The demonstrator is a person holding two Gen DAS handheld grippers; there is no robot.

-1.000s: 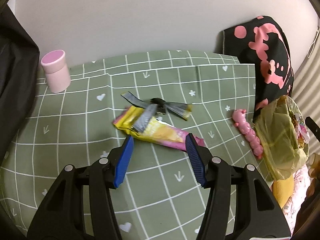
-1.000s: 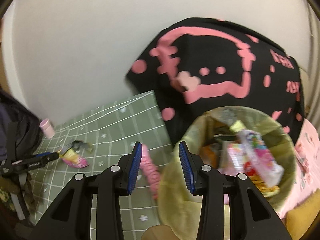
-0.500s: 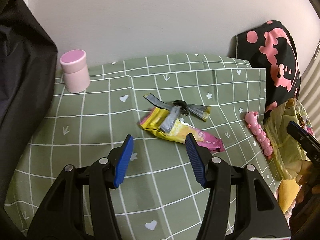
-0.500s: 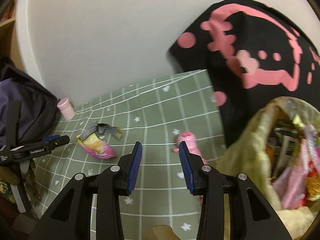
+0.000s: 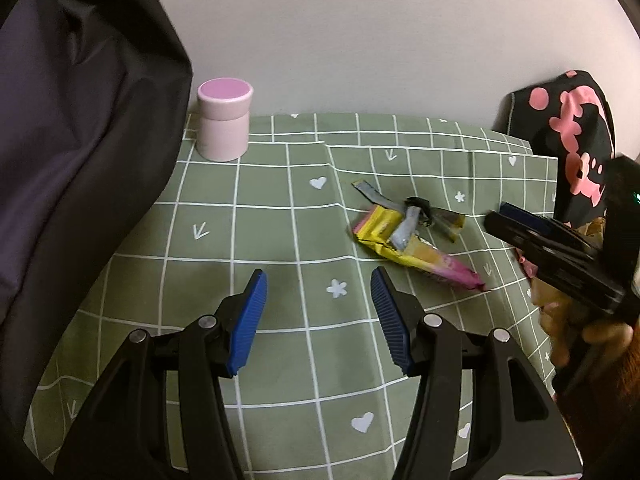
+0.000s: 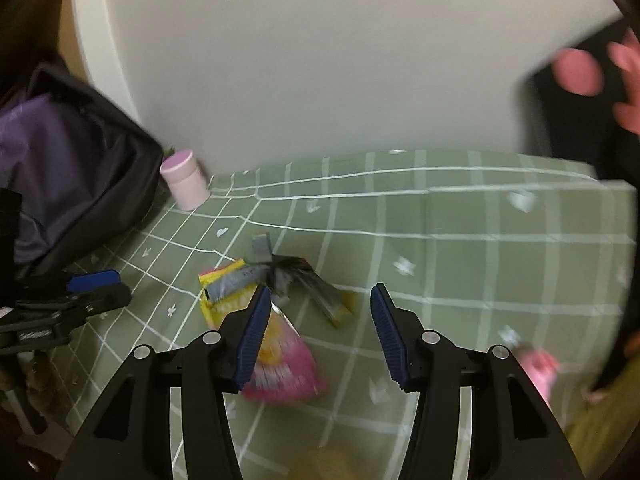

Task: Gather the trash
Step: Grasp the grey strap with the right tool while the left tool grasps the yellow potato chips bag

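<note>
A yellow and pink snack wrapper (image 5: 416, 250) lies on the green checked cloth (image 5: 280, 216), with a crumpled grey and black wrapper (image 5: 416, 210) on top of it. In the right wrist view the snack wrapper (image 6: 276, 344) and the grey wrapper (image 6: 292, 280) lie just ahead of my right gripper (image 6: 318, 328), which is open and empty above them. My left gripper (image 5: 318, 320) is open and empty, to the left of the wrappers. The right gripper also shows at the right of the left wrist view (image 5: 532, 224).
A pink lidded jar (image 5: 223, 120) stands at the back left by the wall. A dark bag (image 5: 80, 140) fills the left side. A black cushion with pink print (image 5: 568, 140) and a pink toy (image 6: 540, 364) are at the right.
My right gripper has swung left from the trash bag to over the wrappers. My left gripper has shifted left, away from the wrappers.
</note>
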